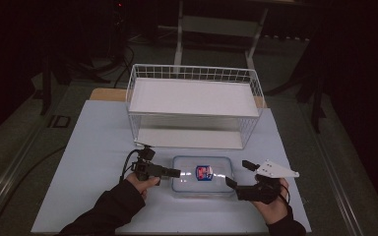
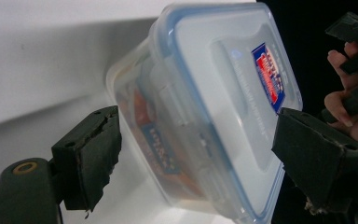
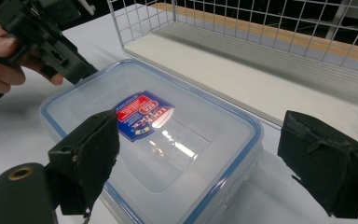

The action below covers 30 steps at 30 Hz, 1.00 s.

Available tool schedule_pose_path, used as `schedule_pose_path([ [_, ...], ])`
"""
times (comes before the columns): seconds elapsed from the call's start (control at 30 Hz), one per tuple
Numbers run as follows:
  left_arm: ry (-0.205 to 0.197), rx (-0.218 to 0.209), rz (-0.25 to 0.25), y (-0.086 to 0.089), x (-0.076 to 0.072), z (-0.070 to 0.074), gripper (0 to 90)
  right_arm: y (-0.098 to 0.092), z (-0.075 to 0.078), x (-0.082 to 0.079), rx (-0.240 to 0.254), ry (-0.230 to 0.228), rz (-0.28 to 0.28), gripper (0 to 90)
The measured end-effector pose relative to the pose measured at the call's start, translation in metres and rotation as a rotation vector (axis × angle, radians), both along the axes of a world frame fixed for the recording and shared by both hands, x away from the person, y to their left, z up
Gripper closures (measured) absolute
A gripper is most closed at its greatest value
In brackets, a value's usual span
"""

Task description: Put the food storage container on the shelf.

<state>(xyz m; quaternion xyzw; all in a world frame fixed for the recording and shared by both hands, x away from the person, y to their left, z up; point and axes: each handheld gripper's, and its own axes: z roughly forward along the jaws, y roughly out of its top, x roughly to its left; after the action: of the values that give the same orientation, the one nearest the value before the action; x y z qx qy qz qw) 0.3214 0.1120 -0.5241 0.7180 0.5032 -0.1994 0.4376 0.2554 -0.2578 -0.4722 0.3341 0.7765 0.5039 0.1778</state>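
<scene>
Flanking the container (image 1: 202,175): left gripper (image 1: 176,172) (level), right gripper (image 1: 237,174).

High view dim, room beyond table (image 1: 93,147) black. Gripper views brighter; glare streak on container lid (image 3: 177,144) ahead of right gripper's jaws. Near jaws soft, slightly blurred.

White wire shelf rack (image 1: 195,105) on the table (image 1: 93,147).
</scene>
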Motion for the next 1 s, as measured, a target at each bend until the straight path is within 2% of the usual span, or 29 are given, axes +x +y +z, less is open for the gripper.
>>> schedule_pose_path([
  [0.13,0.030,-0.034,-0.016,0.002,0.001,-0.007,26.6,-0.002,0.000,0.000,0.010,0.008,-0.006,12.3],
  [0.2,0.055,-0.068,-0.019,0.003,0.003,-0.010,32.3,-0.003,0.000,0.001,0.013,0.015,-0.011,12.3],
  [0.27,0.060,-0.078,-0.022,0.003,0.003,-0.010,35.3,-0.003,0.000,0.001,0.014,0.019,-0.013,12.9],
  [0.3,0.077,-0.100,-0.041,0.003,0.003,-0.011,35.3,-0.004,0.000,0.001,0.015,0.025,-0.010,13.0],
  [0.43,0.057,-0.096,-0.047,0.007,0.003,-0.007,47.8,-0.005,-0.002,0.002,0.014,0.062,-0.019,13.2],
  [0.47,0.057,-0.096,-0.047,0.007,0.003,-0.007,47.9,-0.005,-0.002,0.002,0.014,0.062,-0.019,13.2],
  [0.6,0.034,-0.091,-0.055,0.007,0.000,-0.006,48.1,-0.011,-0.006,0.007,0.026,0.135,-0.043,13.6],
  [0.77,-0.019,-0.078,-0.075,0.007,-0.006,0.000,50.7,-0.017,-0.014,0.017,0.066,0.272,-0.046,14.0],
  [0.83,-0.036,-0.075,-0.080,0.007,-0.010,0.002,52.1,-0.018,-0.020,0.023,0.104,0.343,-0.025,15.1],
  [0.9,-0.057,-0.066,-0.085,0.007,-0.013,0.004,52.7,-0.019,-0.023,0.026,0.138,0.394,-0.014,16.2],
  [0.93,-0.067,-0.062,-0.087,0.006,-0.014,0.005,53.0,-0.019,-0.026,0.028,0.158,0.437,-0.003,17.3],
  [1.0,-0.086,-0.055,-0.088,0.006,-0.018,0.006,53.5,-0.021,-0.029,0.031,0.197,0.495,0.004,21.1],
])
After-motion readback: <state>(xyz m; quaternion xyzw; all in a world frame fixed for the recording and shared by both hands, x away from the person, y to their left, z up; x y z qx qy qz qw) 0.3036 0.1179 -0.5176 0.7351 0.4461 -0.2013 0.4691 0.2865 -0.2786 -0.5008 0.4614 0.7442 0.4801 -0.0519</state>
